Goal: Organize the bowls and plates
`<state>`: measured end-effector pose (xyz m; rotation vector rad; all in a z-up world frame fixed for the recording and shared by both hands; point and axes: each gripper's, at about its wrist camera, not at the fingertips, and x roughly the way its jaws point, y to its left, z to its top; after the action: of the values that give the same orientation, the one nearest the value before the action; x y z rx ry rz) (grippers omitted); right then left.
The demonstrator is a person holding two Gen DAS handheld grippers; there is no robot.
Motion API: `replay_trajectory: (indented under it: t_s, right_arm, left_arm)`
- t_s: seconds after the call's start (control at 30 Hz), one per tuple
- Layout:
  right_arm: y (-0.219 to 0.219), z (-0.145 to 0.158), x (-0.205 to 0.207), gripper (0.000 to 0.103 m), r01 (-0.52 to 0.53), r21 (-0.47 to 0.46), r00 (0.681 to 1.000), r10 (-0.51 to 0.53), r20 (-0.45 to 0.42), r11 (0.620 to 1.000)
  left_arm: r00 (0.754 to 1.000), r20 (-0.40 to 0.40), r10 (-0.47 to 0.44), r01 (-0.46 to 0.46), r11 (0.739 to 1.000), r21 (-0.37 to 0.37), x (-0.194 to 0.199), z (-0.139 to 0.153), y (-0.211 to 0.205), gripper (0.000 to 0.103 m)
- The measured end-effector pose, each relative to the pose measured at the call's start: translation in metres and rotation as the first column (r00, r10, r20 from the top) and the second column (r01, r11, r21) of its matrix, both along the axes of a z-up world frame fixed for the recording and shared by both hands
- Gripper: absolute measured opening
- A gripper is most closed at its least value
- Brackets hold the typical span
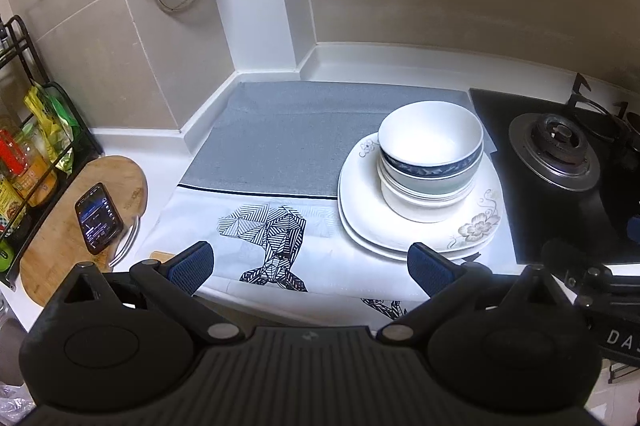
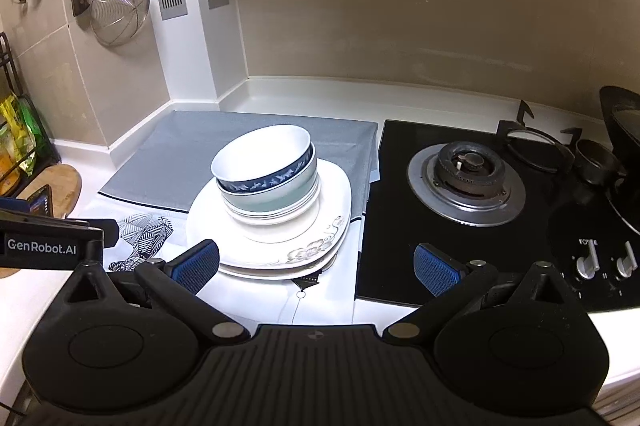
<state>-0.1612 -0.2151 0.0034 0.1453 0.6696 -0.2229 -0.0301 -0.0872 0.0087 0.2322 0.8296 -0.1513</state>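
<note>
My left gripper point(image 1: 310, 268) hangs with its jaws spread wide and nothing between them, low over the printed cloth point(image 1: 276, 226) at the counter's front edge. The stack of bowls point(image 1: 430, 158) sits nested on the plates point(image 1: 420, 226), ahead and to the right of it, the nearest plate rim just beside my right-hand finger. My right gripper point(image 2: 318, 268) is spread wide too, holding nothing; the plates point(image 2: 272, 250) lie just ahead of its left finger (two plates, I think, though the lower one barely shows). The gas hob point(image 2: 466, 182) sits just beside them.
</note>
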Motion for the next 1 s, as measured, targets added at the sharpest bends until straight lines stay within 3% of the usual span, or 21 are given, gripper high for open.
replay_trajectory:
  t_s: [1.0]
  right_arm:
    - [-0.0038,-0.0045,0.0064,0.103,-0.017,0.010,1.000,0.017,-0.009,1.000]
  left_arm:
    - [1.000,0.007,-0.009,0.009,1.000,0.028,0.0031,-0.0001,-0.0083,0.103]
